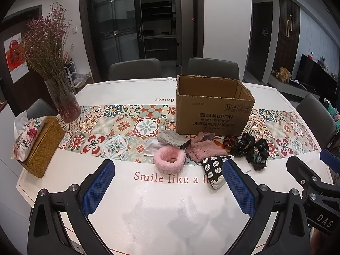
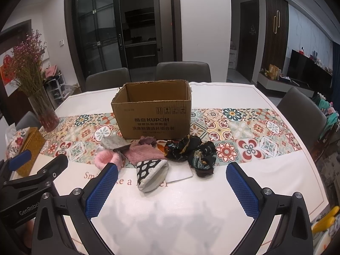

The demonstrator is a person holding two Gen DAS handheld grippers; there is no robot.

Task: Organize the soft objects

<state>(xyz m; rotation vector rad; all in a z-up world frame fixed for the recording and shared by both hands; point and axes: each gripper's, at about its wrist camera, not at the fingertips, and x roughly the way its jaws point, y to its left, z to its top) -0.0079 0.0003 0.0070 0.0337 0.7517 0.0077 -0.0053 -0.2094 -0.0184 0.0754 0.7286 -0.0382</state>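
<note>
An open cardboard box [image 1: 214,110] [image 2: 152,114] stands on the patterned runner. In front of it lies a row of soft things: a grey cloth [image 1: 172,138] [image 2: 113,142], a fluffy pink headband [image 1: 169,159] [image 2: 105,159], a pink fleece cloth [image 1: 203,148] [image 2: 144,152], a black-and-white patterned pouch [image 1: 213,170] [image 2: 150,172] and dark patterned scarves [image 1: 247,148] [image 2: 191,150]. My left gripper [image 1: 167,177] is open and empty, near the headband and pouch. My right gripper [image 2: 172,179] is open and empty, near the pouch and scarves.
A glass vase of dried flowers [image 1: 63,102] [image 2: 45,114] and a woven tissue box [image 1: 41,146] [image 2: 30,146] stand at the table's left. A white paper sheet [image 2: 179,173] lies beside the pouch. Grey chairs [image 1: 213,69] ring the table [image 1: 170,212].
</note>
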